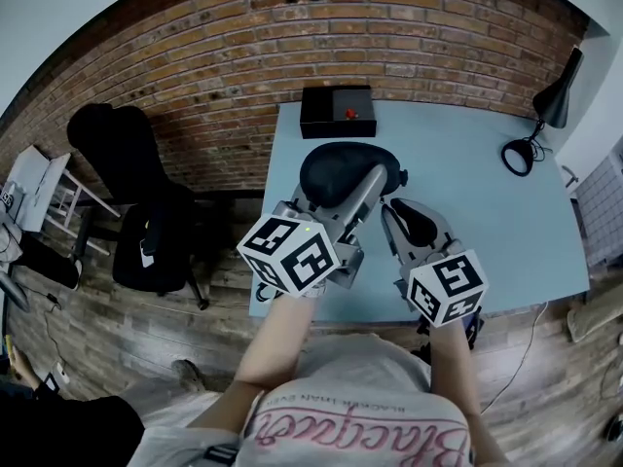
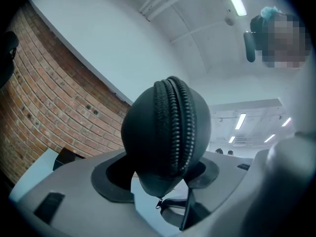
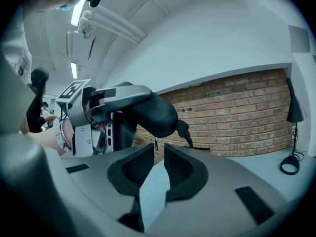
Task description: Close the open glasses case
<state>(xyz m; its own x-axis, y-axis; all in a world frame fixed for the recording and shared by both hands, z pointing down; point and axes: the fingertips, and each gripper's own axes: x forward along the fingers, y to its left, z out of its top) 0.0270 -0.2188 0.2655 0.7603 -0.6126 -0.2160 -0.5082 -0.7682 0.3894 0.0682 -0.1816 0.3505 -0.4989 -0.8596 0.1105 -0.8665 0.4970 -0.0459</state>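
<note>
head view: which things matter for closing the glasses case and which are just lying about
Job: glasses case, clamped in the left gripper; its zip pull; right gripper, open and empty.
Lying about: black box, desk lamp, office chair.

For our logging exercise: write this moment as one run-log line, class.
left claw: shut on glasses case | right claw: narrowly open, empty | zipper: closed where visible

The glasses case (image 2: 165,132) is showing matte black, its zip teeth ribbing the middle. At 12 o'clock from it, the black box (image 1: 337,112) is wearing 1 red spot. The table (image 1: 467,183) is looking pale blue, the brick wall (image 1: 243,47) reddish-brown.
</note>
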